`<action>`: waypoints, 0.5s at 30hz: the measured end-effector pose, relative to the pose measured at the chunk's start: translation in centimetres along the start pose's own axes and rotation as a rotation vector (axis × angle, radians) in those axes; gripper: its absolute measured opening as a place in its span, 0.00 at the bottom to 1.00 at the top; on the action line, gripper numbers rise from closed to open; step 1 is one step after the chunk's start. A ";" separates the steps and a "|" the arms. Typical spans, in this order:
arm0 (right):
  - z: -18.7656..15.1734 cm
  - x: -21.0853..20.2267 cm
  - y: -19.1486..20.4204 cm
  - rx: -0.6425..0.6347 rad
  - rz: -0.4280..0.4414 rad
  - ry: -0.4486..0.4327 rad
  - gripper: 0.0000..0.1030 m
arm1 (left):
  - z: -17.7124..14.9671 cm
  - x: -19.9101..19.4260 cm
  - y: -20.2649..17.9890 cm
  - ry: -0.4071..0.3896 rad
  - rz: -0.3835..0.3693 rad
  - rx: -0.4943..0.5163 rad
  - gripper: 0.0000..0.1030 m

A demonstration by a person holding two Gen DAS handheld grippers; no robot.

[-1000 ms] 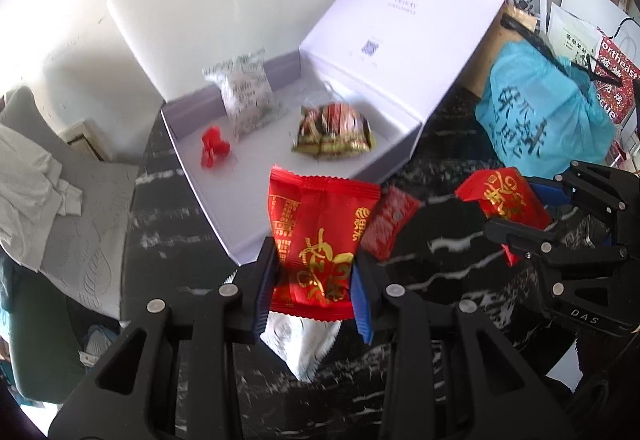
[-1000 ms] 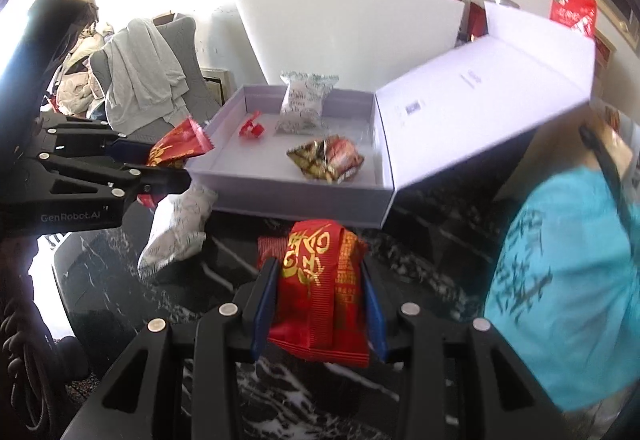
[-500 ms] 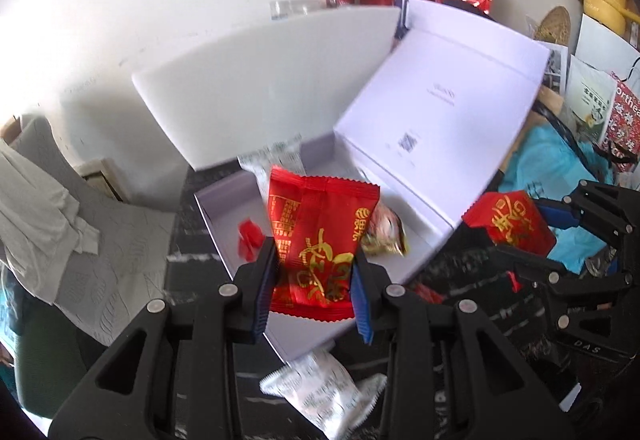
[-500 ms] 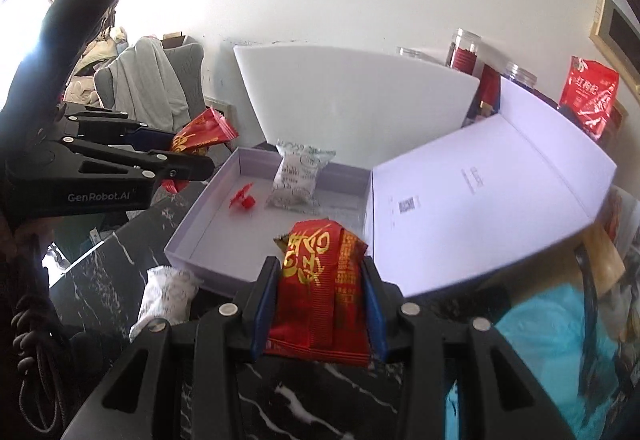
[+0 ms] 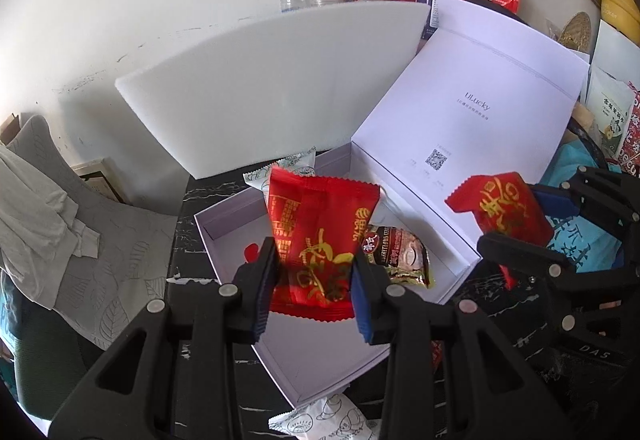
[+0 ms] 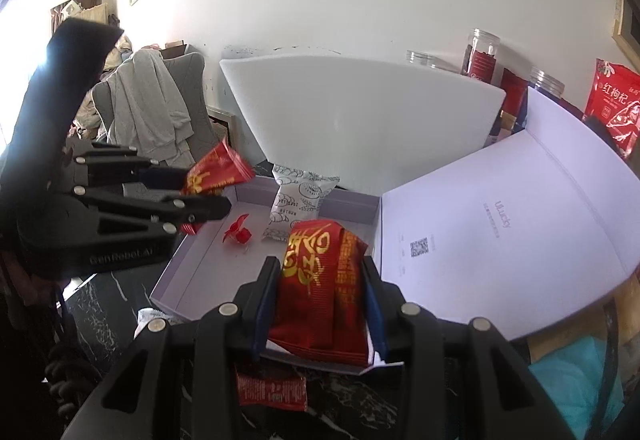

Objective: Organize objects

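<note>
Both packets over the box, not dropped yet.
I had left gripper (image 5: 314, 276) and right gripper (image 6: 320, 294) each clamped on a red packet (image 5: 316, 236); box (image 5: 320, 356) held three items, strays left on table (image 6: 100, 304).

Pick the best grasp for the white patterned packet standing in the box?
Take the white patterned packet by its puffed middle, across the narrow width, coming from above. It stands upright against the box's back wall, top crimp free; red candy sits left.

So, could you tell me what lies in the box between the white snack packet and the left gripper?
The small red candy, shown in the right wrist view.
</note>
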State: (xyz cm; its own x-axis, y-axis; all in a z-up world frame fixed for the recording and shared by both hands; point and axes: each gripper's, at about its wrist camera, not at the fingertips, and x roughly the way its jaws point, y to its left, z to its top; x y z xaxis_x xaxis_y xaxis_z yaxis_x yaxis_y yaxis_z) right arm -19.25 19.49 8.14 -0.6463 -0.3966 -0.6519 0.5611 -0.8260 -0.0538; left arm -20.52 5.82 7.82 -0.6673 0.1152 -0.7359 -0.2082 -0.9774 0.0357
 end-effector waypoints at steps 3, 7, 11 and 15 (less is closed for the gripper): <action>0.6 0.7 -0.4 0.002 0.007 -0.015 0.39 | 0.1 1.2 0.2 0.019 -0.009 -0.012 0.31; 1.5 1.7 -1.2 0.016 0.005 -0.019 0.39 | 0.7 2.4 0.4 0.023 -0.017 -0.023 0.31; 2.5 2.7 -1.7 0.026 0.019 -0.032 0.39 | 1.4 3.6 0.9 0.019 -0.017 -0.033 0.31; 3.3 4.1 -2.3 0.036 0.021 -0.027 0.39 | 2.1 4.8 1.2 0.010 0.032 -0.034 0.31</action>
State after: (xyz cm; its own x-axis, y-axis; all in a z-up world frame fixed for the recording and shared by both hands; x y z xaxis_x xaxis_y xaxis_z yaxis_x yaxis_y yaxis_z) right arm -24.93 18.41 8.10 -0.6483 -0.4241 -0.6323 0.5562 -0.8310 -0.0129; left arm -25.48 5.62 5.74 -0.6656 0.0823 -0.7418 -0.1626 -0.9860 0.0364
